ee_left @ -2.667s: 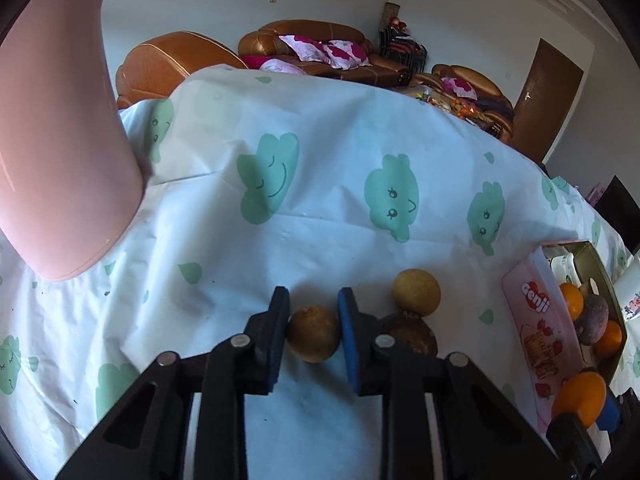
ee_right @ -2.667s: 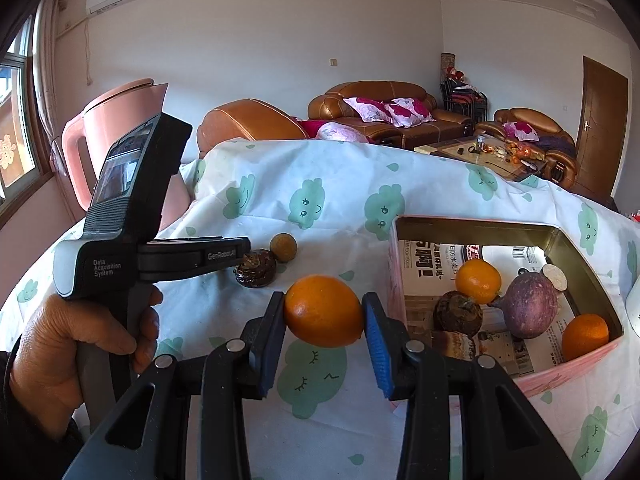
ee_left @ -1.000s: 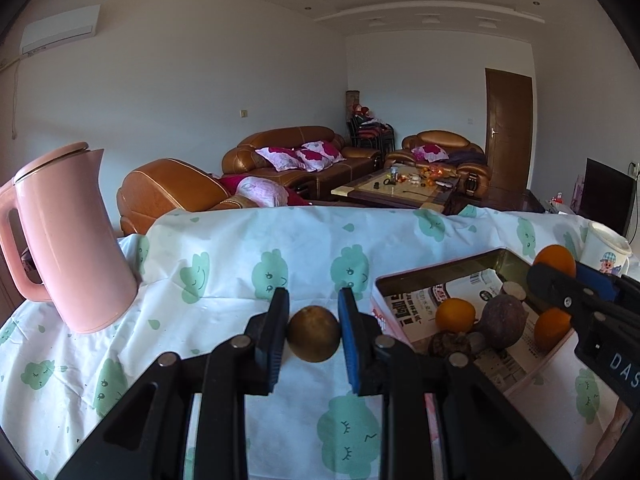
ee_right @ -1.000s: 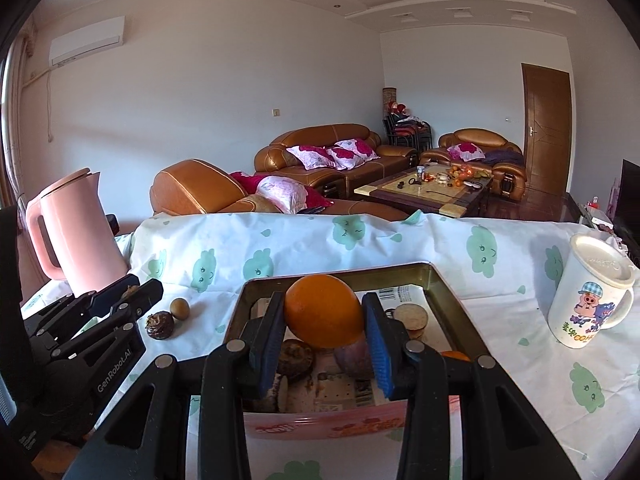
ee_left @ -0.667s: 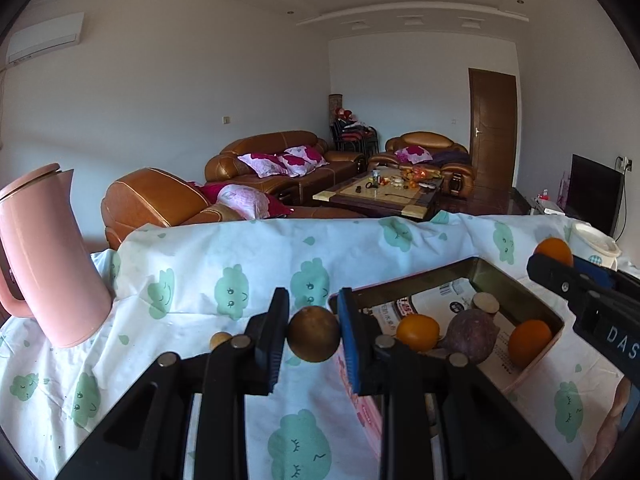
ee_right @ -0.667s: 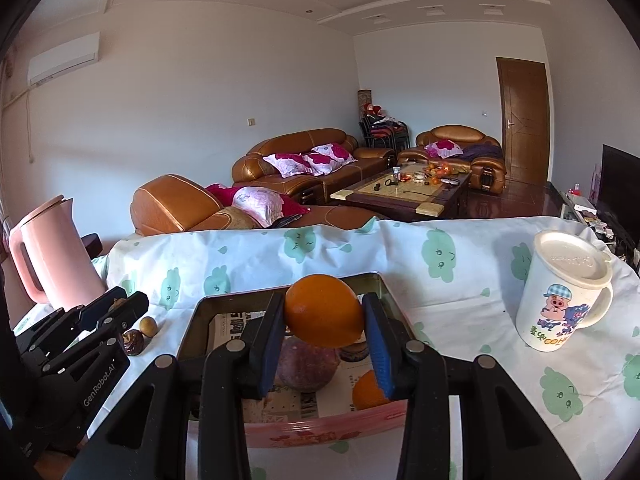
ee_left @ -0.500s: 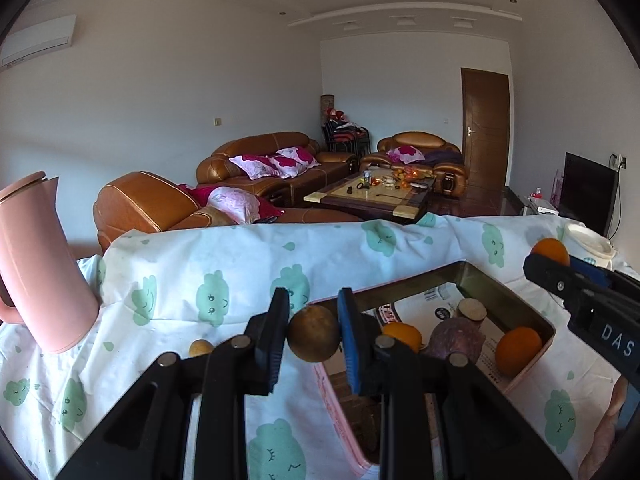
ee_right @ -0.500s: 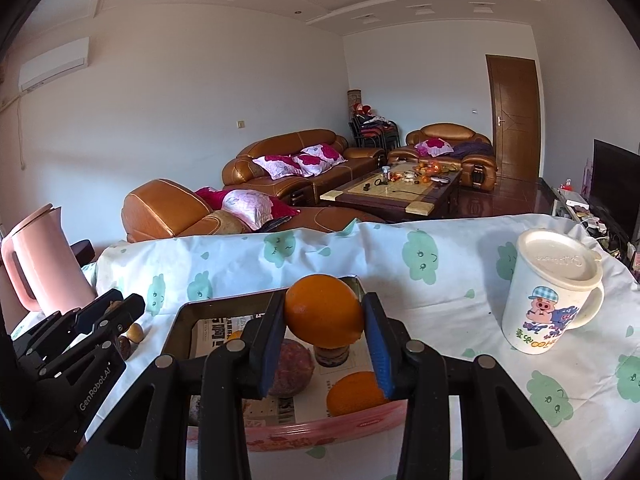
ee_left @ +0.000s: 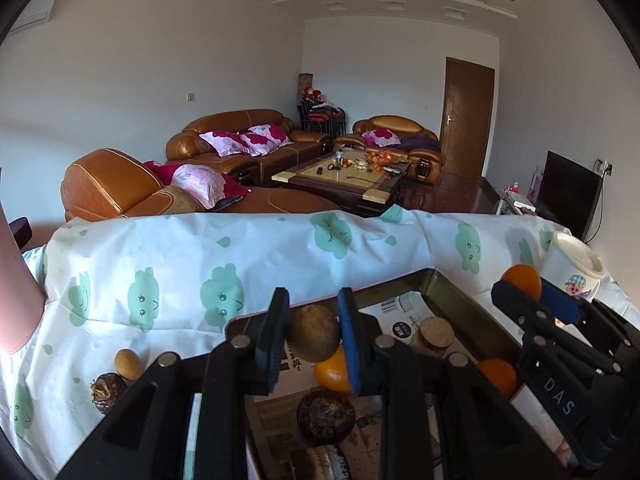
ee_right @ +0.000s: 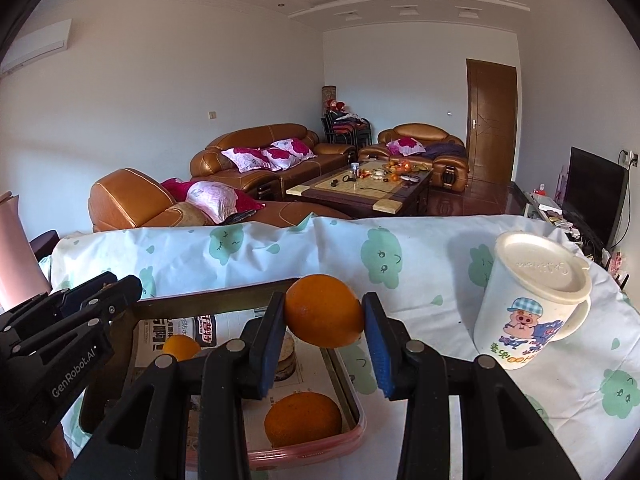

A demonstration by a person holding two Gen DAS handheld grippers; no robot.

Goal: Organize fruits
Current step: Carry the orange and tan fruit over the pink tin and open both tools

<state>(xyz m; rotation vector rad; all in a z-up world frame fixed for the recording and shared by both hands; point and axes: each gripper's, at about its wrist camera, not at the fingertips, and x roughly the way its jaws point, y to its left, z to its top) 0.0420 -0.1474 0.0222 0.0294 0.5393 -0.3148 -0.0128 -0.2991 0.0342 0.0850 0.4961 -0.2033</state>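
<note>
Cloud-print cloth (ee_left: 168, 264) covers the desk ahead of both tools and drops away at the far edge, with sofas and a low coffee table beyond. Left of the left tool (ee_left: 313, 334) a pink jug (ee_left: 16, 300) stands at the border of the view, and a lidded pig-print mug (ee_right: 532, 304) stands on open cloth just right of the right tool (ee_right: 325, 326), close to its outer finger. Between the tools lies the pink-rimmed tin tray (ee_right: 312, 450), lined with newspaper; each tool's fingers reach over it from the near side. Inside it are two oranges (ee_right: 303, 420), a dark wrinkled fruit (ee_left: 326, 416) under the left tool, and a stack of pale round pieces (ee_left: 432, 334), perhaps biscuits or corks, too small to name. The left tool grips a brown round fruit (ee_left: 313, 333), pads pressed on both sides, held above the tray's near left part. The right tool clamps a large orange (ee_right: 324, 311) above the tray's right wall. Outside the tray, left of the left tool, a small tan fruit (ee_left: 128, 364) and a dark shrivelled one (ee_left: 108, 388) lie touching on the cloth.
</note>
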